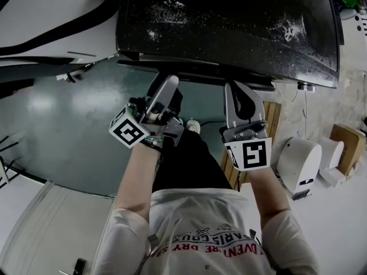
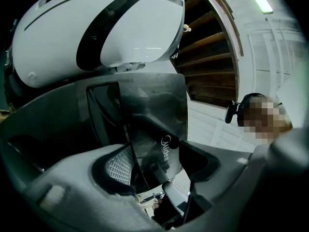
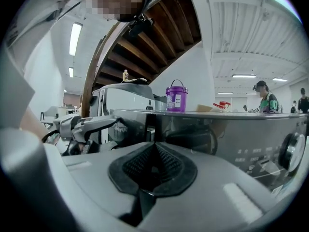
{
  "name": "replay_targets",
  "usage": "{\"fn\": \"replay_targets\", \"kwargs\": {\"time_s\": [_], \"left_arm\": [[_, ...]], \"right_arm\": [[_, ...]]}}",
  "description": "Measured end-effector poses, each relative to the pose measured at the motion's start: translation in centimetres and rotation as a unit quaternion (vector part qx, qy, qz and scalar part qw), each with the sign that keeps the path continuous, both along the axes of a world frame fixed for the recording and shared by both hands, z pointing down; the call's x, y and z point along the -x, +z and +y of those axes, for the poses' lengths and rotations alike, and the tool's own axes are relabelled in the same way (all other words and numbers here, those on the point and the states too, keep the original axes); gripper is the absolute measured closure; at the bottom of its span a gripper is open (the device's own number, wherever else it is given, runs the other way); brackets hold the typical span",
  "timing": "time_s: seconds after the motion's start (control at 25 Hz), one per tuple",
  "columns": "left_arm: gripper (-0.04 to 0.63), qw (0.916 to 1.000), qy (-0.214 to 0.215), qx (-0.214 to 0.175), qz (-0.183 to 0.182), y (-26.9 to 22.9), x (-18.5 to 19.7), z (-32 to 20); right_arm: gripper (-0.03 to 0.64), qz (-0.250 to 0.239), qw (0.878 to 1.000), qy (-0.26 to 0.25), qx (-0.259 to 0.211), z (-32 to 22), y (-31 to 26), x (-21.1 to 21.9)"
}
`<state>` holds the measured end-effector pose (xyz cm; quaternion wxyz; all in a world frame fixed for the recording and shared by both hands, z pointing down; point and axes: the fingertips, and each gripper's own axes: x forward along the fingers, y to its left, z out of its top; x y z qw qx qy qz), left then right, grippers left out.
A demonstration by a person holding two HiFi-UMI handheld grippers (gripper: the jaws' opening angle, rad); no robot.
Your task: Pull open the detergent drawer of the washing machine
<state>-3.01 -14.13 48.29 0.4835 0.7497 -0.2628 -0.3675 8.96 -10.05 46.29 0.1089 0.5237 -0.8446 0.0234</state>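
Note:
The washing machine [image 1: 229, 22] shows from above as a dark speckled top, and its front panel runs along the edge below. My left gripper [image 1: 168, 83] reaches up to that front at its left part. In the left gripper view the glossy dark drawer front [image 2: 154, 129], printed "Midea", stands between the jaws. The ribbed left pad [image 2: 118, 166] lies bare beside its edge, so I read the left gripper [image 2: 157, 166] as open around it. My right gripper [image 1: 239, 87] hovers by the panel further right, and the right gripper [image 3: 153, 166] is shut on nothing.
A purple bucket [image 3: 176, 96] stands on the machine's top, and a control knob [image 3: 292, 151] sits at the panel's right. A white curved machine [image 2: 96, 28] is to the left. White appliances [image 1: 298, 162] and wooden slats [image 1: 273, 119] are on the floor at right. People [image 3: 264, 98] stand far behind.

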Motion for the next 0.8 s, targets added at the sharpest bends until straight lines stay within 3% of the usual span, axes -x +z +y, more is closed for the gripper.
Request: {"fn": "replay_targets", "kwargs": {"time_s": [0.64, 0.8], "left_arm": [[0.298, 1.0, -0.003, 0.001, 0.0, 0.2, 0.7, 4.6], [0.298, 0.9997, -0.002, 0.005, 0.025, -0.3, 0.7, 6.5]], "right_arm": [[0.615, 0.025, 1.0, -0.008, -0.009, 4.7, -0.2, 0.4], [0.615, 0.024, 1.0, -0.011, -0.016, 6.0, -0.7, 0.8]]}}
